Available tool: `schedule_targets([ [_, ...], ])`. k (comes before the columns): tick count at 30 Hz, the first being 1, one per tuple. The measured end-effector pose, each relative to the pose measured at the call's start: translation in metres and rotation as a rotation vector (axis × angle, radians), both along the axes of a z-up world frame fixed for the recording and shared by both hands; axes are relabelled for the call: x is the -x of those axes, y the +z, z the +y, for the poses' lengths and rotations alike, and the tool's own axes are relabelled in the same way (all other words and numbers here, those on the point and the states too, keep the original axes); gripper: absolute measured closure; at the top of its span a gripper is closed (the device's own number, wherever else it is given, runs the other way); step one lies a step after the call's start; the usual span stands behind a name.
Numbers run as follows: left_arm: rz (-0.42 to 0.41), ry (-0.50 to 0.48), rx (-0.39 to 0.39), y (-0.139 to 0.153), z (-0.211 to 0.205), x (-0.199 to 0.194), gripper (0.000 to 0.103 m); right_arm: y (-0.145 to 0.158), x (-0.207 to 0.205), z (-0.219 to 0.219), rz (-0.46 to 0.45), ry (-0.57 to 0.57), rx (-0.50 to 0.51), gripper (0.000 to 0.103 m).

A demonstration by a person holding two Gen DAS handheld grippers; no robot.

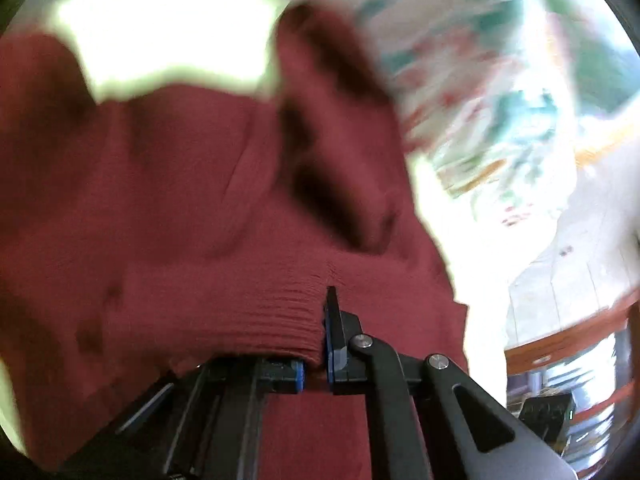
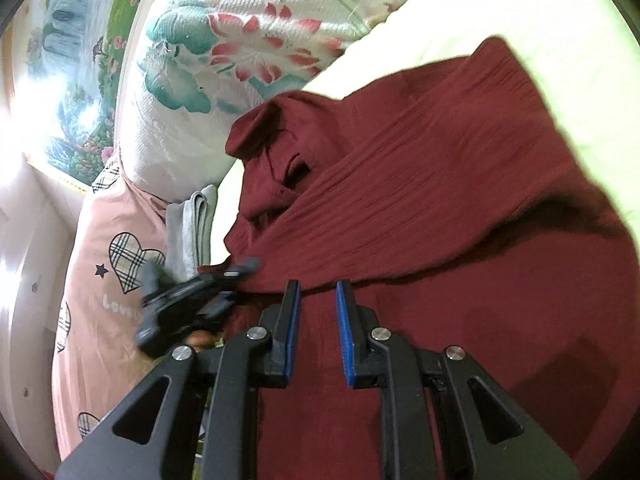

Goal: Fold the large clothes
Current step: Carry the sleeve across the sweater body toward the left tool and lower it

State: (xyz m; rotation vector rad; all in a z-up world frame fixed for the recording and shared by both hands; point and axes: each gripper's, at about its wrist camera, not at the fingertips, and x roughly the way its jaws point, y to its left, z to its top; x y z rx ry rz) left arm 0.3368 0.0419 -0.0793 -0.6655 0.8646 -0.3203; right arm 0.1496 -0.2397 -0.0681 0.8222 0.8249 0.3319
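A dark red knit sweater [image 2: 420, 200] lies spread on a pale bed sheet [image 2: 460, 12], its collar bunched at the far left. In the left wrist view the sweater [image 1: 180, 200] fills the frame, blurred. My left gripper [image 1: 320, 344] is shut on the sweater's ribbed hem, and fabric drapes over its left finger. The same gripper [image 2: 224, 280] shows blurred at the sweater's left edge in the right wrist view. My right gripper [image 2: 318, 286] hovers over the sweater's near part, open, with a gap between its blue pads [image 2: 292, 320] and nothing pinched.
A floral quilt [image 2: 240, 40] is heaped behind the sweater. Left of it lie a pink pillow with plaid hearts [image 2: 108, 264] and a folded grey cloth [image 2: 192, 228]. A landscape picture [image 2: 80, 60] hangs on the wall. Wooden furniture [image 1: 568, 340] stands right of the bed.
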Motion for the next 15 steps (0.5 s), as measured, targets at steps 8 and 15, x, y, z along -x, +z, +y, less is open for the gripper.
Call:
schedule_targets([
  [8, 0.070, -0.041, -0.079, -0.030, 0.018, 0.019, 0.069, -0.008, 0.001, -0.025, 0.025, -0.057, 0.037, 0.084],
  [15, 0.099, -0.028, 0.080, -0.037, 0.038, -0.008, 0.059, 0.003, -0.005, -0.050, 0.024, -0.108, 0.140, 0.084],
])
